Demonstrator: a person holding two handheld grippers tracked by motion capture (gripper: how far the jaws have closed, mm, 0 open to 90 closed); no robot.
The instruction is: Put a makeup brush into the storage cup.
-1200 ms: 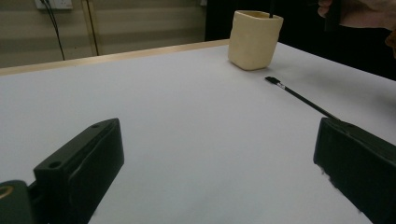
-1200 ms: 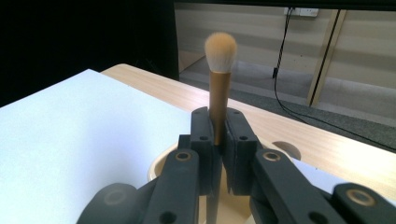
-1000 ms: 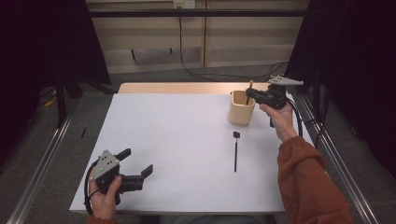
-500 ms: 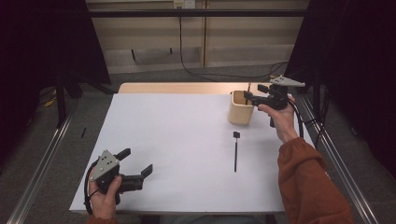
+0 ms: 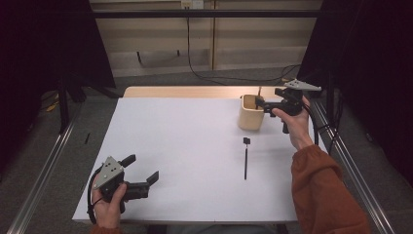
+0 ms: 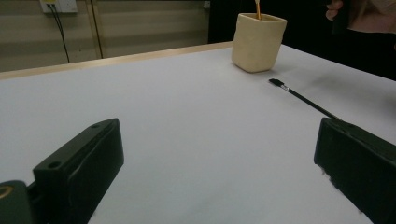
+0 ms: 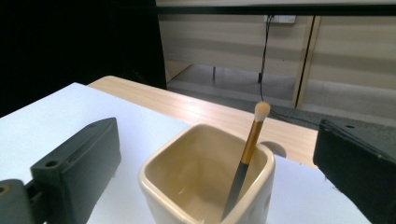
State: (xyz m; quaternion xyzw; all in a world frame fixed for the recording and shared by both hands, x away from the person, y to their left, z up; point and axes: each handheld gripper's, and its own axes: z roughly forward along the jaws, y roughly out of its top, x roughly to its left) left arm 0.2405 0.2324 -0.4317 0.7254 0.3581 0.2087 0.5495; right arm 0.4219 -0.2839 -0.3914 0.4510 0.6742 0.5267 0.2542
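**Brush in the cup, second one waiting on the table**

Right gripper (image 5: 263,101) held over the cream square cup (image 5: 251,113) at the far right of the white table (image 5: 185,146). Jaws stand apart, nothing between them. A makeup brush (image 7: 246,154) with gold ferrule and pale tip leans upright inside the cup, resting against its near corner.

Judged step: first brush delivered and let go; a second item, a thin black brush (image 5: 245,157), lies flat on the table just in front of the cup, head toward it.

Left gripper (image 5: 139,178) sits low at the near-left corner, jaws wide apart, empty, well away from both.

Next move likely calls for lifting clear of the cup, dropping to the black brush, and closing across its slim handle; a flat, thin thing, so a low, square approach.

No brands, labels or writing legible anywhere.
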